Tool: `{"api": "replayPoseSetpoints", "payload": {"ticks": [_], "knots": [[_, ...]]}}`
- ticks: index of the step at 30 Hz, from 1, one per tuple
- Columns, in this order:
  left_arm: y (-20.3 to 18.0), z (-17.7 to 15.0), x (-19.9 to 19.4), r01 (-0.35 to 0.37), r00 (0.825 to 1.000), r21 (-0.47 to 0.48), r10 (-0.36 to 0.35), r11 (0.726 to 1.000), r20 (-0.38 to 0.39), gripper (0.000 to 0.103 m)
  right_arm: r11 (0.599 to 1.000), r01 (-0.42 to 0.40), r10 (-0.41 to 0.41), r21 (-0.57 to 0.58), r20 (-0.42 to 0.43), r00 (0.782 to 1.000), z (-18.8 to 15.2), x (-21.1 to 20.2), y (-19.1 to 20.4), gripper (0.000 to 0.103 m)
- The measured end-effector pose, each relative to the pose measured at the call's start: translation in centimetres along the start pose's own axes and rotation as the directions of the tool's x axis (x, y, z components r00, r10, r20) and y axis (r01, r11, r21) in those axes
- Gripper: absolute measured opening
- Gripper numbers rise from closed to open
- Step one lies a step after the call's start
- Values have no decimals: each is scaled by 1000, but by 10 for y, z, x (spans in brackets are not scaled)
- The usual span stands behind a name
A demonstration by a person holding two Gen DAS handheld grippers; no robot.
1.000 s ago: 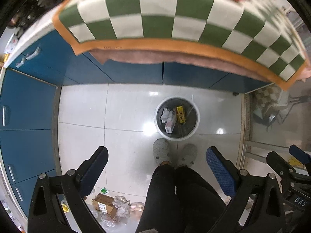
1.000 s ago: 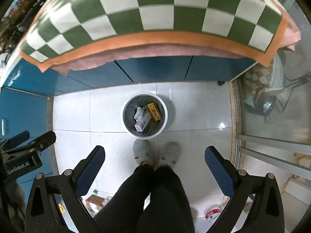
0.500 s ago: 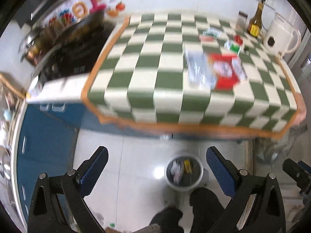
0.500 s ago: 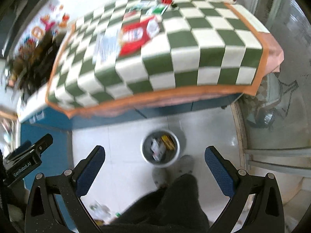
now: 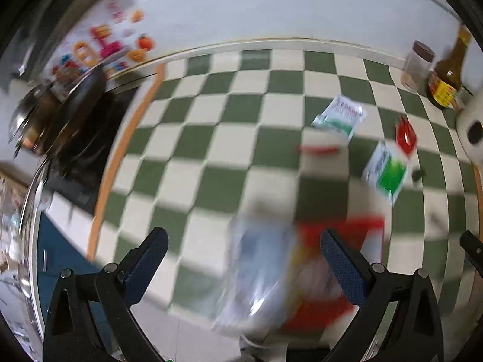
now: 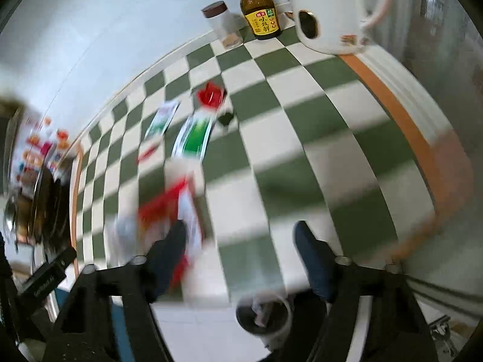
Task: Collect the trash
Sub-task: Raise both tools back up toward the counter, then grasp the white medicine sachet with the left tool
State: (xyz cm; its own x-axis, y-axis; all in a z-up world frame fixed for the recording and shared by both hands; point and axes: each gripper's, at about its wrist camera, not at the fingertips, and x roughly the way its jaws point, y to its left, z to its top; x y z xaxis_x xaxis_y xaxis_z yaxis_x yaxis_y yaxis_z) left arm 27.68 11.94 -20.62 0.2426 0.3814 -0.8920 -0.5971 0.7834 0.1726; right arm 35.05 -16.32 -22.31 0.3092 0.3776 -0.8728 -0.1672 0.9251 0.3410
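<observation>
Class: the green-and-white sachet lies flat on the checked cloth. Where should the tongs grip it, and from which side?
Grip the green-and-white sachet by its near short edge, coming in low from the table's front. It lies flat and thin, so probably only an edge gives purchase; both tongs stand open.

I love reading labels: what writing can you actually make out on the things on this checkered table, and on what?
"味极鲜": yellow label of the brown sauce bottle.
White-and-green packet: red print, too blurred to read.
Green-patch packet: unreadable.
Big red wrapper: motion-blurred.
Colourful wall stickers: blurred.
</observation>
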Motion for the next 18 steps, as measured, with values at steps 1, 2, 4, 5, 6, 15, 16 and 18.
{"api": "replayPoseSetpoints", "payload": {"ticks": [1, 2, 4, 5, 6, 15, 16, 18], "knots": [[-12, 19, 13, 4, 1000, 10, -4, 1000, -14, 103, 1000, -5, 5, 8, -8, 1000, 20, 15, -1, 66], [-20, 30, 21, 3, 1000, 16, -3, 1000, -25, 103, 1000, -13, 13, 15, -19, 1000, 42, 32, -1, 65], [-36, 58, 46, 23, 998, 34, -21, 999, -52, 103, 1000, -16, 16, 19, -36, 999, 74, 63, 1, 63], [-43, 68, 54, 27, 998, 42, -24, 999, -64, 102, 999, -24, 25, 21, -59, 998, 91, 84, 4, 61], [-51, 79, 65, 38, 996, 55, -34, 998, -81, 102, 999, -34, 35, 23, -77, 996, 100, 97, 6, 58], [-106, 132, 142, 165, 971, 129, -138, 978, -197, 79, 993, -20, 7, -115, -110, 994, 119, 151, 41, 12], [-110, 134, 147, 176, 967, 132, -147, 975, -206, 62, 994, -22, 10, -108, -112, 994, 120, 151, 39, 11], [-112, 136, 147, 238, 959, 121, -213, 964, -186, 36, 995, -21, 11, -97, -106, 994, 124, 148, 32, 11]]}}
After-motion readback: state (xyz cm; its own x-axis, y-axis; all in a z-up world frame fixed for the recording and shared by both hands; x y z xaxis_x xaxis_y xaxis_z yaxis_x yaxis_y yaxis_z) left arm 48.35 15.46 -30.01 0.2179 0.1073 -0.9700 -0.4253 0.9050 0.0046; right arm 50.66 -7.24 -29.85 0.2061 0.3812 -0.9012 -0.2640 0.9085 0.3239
